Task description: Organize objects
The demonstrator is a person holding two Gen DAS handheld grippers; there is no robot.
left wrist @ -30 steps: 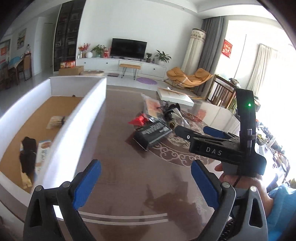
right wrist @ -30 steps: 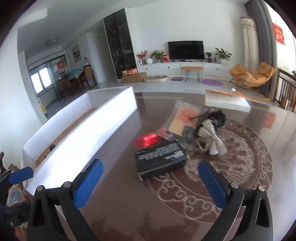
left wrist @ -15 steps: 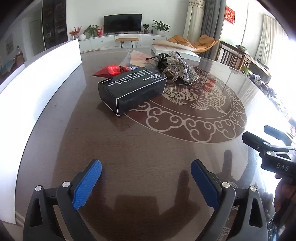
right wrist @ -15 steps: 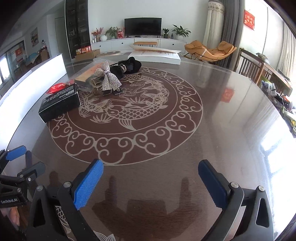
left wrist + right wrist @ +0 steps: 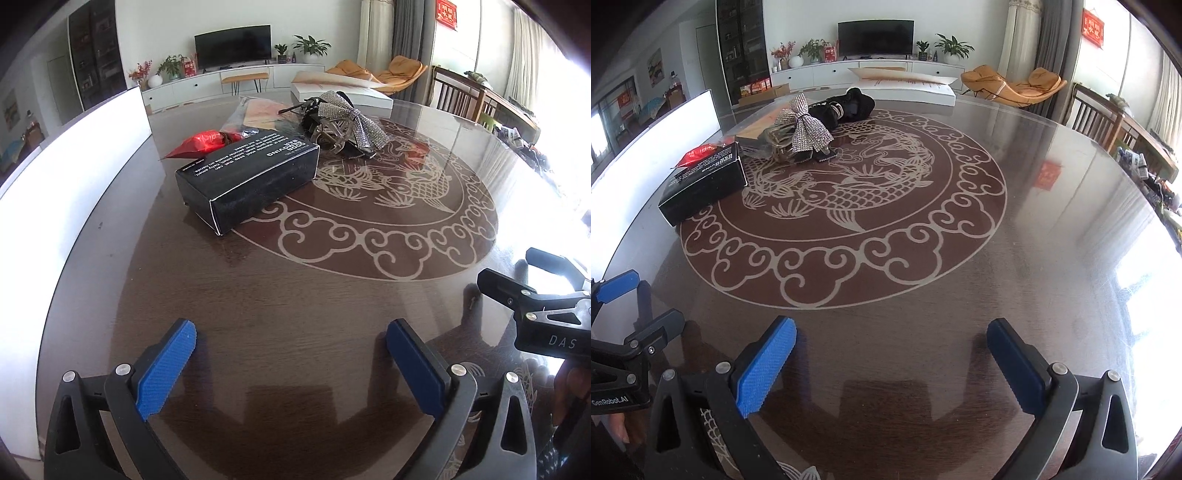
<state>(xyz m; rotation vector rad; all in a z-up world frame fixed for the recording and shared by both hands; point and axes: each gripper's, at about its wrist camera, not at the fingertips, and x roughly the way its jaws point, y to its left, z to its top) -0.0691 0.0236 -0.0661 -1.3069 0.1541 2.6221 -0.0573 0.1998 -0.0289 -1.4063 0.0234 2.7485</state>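
The big round table (image 5: 295, 302) fills most of both views, dark brown and shiny, with a pale fish drawing in the middle. A long white box wall (image 5: 74, 177) runs up the left side of the left wrist view; its inside is hidden here, so I cannot tell what is already put away. The things to sort sit in a small heap in the upper middle of the left wrist view, all on the table and none picked up. Biggest is the black box (image 5: 251, 177) with white writing, lying flat and closest to the grippers. Behind it lies a clear flat packet (image 5: 258, 114), then a sparkly silver bow (image 5: 347, 118) resting on some black stuff, and a small red wrapper (image 5: 199, 144) touching the black box. So I think most of the job is left to do. The left gripper (image 5: 291, 362) is at the bottom of its view with both blue pads wide apart and nothing between them. The right gripper (image 5: 892, 362) is the same, spread wide and holding nothing. There is lots of bare table between the grippers and the heap, so reaching forward looks easy. The white wall on the left is close to the black box, so there is little room there.
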